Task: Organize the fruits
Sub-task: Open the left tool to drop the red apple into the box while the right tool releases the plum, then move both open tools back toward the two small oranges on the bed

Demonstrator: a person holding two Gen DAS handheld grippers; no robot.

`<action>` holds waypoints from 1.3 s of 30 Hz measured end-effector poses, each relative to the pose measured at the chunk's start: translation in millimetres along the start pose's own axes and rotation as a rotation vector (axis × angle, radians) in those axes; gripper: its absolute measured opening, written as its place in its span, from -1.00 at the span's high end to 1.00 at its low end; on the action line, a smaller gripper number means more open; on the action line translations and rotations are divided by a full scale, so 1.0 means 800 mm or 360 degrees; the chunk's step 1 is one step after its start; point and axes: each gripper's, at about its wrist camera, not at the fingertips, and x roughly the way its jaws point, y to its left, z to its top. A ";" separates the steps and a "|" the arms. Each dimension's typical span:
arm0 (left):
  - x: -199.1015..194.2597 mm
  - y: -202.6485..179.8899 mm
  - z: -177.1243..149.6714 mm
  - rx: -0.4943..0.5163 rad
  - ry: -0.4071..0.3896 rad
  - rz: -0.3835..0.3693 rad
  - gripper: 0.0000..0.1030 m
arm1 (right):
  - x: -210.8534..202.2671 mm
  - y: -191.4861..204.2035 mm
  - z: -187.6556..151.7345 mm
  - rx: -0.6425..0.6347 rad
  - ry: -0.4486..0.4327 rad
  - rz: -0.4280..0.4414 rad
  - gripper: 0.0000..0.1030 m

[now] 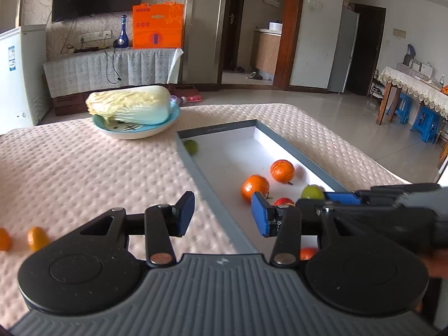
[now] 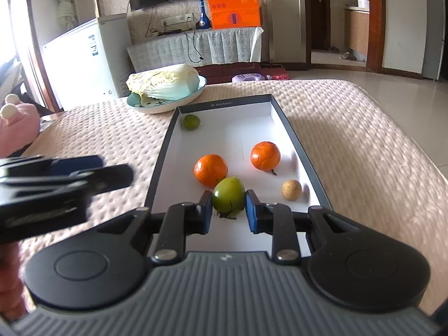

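A grey-rimmed white tray (image 2: pixel 291 128) lies on the padded table. In it are two oranges (image 2: pixel 210 169) (image 2: pixel 265 155), a small lime (image 2: pixel 191 122), a brown round fruit (image 2: pixel 291 189) and a green tomato (image 2: pixel 228 196). My right gripper (image 2: pixel 228 214) has its pads on both sides of the green tomato, low over the tray. My left gripper (image 1: pixel 222 214) is open and empty above the tray's left rim (image 1: pixel 212 193). Two small orange fruits (image 1: pixel 37 238) lie on the table at the left. The right gripper (image 1: pixel 392 212) shows in the left wrist view.
A blue plate (image 1: pixel 140 131) with a napa cabbage (image 1: pixel 130 103) stands behind the tray. A pink plush (image 2: pixel 16 123) lies at the table's left edge. A red fruit (image 1: pixel 283 201) shows partly behind my left gripper's fingers.
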 end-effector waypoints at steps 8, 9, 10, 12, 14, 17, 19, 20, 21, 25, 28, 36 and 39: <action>-0.069 0.015 -0.037 -0.0048 0.0053 -0.0022 0.01 | 0.007 0.005 0.002 0.0060 -0.0006 -0.0008 0.44; -0.075 0.014 -0.044 -0.0056 0.0068 -0.0025 0.01 | 0.008 0.006 0.002 0.0064 -0.0007 -0.0014 0.44; -0.078 0.014 -0.050 -0.0066 0.0083 -0.0033 0.01 | 0.008 0.006 0.002 0.0069 -0.0008 -0.0022 0.44; -0.078 0.011 -0.059 -0.0061 0.0108 -0.0033 0.01 | 0.009 0.007 0.002 0.0081 -0.0009 -0.0033 0.44; -0.076 0.007 -0.066 -0.0030 0.0121 -0.0012 0.01 | 0.010 0.008 0.003 0.0089 -0.0019 -0.0044 0.43; -0.065 0.008 -0.072 -0.0025 0.0157 0.0032 0.01 | 0.012 0.009 0.002 0.0088 -0.0010 -0.0053 0.43; -0.063 0.011 -0.074 -0.0048 0.0160 0.0043 0.01 | 0.012 0.010 0.003 0.0074 -0.0010 -0.0066 0.42; -0.062 0.013 -0.072 -0.0060 0.0155 0.0041 0.01 | 0.012 0.011 0.003 0.0072 -0.0009 -0.0073 0.34; -0.062 0.015 -0.072 -0.0064 0.0149 0.0042 0.01 | 0.011 0.010 0.003 0.0077 -0.0014 -0.0076 0.22; -0.062 0.023 -0.069 -0.0071 0.0138 0.0078 0.01 | 0.008 0.008 0.005 0.0091 -0.0049 -0.0089 0.17; -0.064 0.031 -0.067 -0.0108 0.0128 0.0092 0.01 | 0.004 0.009 0.006 0.0106 -0.0071 -0.0101 0.17; -0.068 0.054 -0.062 -0.0150 0.0092 0.0134 0.01 | -0.015 0.033 0.011 0.0065 -0.0268 -0.0042 0.17; -0.069 0.069 -0.061 -0.0183 0.0086 0.0174 0.01 | -0.011 0.049 0.014 0.0033 -0.0293 0.0013 0.17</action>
